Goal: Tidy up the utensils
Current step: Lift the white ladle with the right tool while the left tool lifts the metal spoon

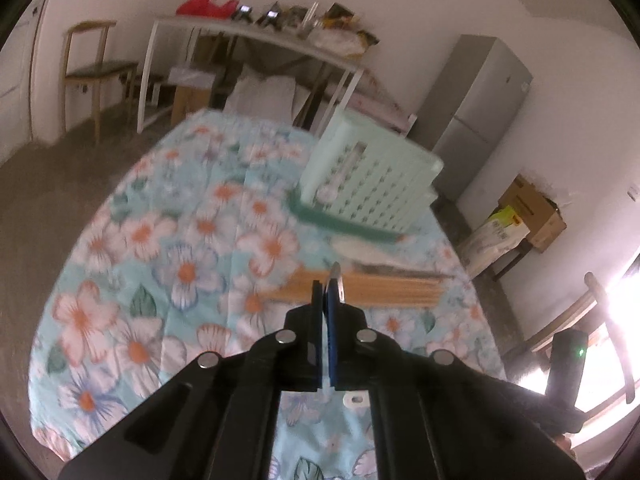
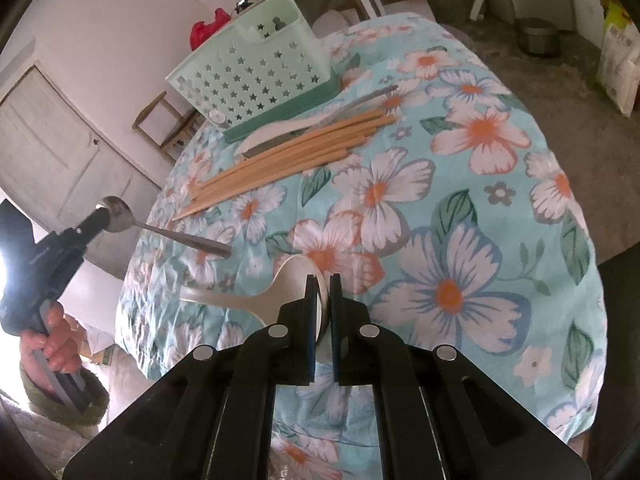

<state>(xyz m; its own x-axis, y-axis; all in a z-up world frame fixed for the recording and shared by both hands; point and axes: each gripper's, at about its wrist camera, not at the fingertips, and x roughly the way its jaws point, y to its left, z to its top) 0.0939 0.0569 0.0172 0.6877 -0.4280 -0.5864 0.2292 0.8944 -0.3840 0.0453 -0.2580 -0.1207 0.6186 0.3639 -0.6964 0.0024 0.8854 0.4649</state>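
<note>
My left gripper [image 1: 326,284] is shut on a metal spoon [image 1: 338,278], held above the flowered tablecloth [image 1: 160,240]. In the right wrist view that left gripper [image 2: 105,213] pinches the metal spoon [image 2: 120,210] by its bowl, and the handle sticks out to the right in the air. My right gripper [image 2: 322,278] is shut on the bowl of a white spoon [image 2: 288,280], whose handle points left. A mint green star-holed basket [image 2: 256,80] stands at the far side of the table. In front of it lie several wooden chopsticks [image 2: 288,156] and a white utensil [image 2: 280,130].
A person's hand [image 2: 52,344] grips the left tool at the table's left edge. Beyond the table are a white side table [image 1: 248,36] with clutter, a wooden chair [image 1: 92,68], a grey fridge [image 1: 480,112], cardboard boxes [image 1: 532,212] and a white door [image 2: 52,152].
</note>
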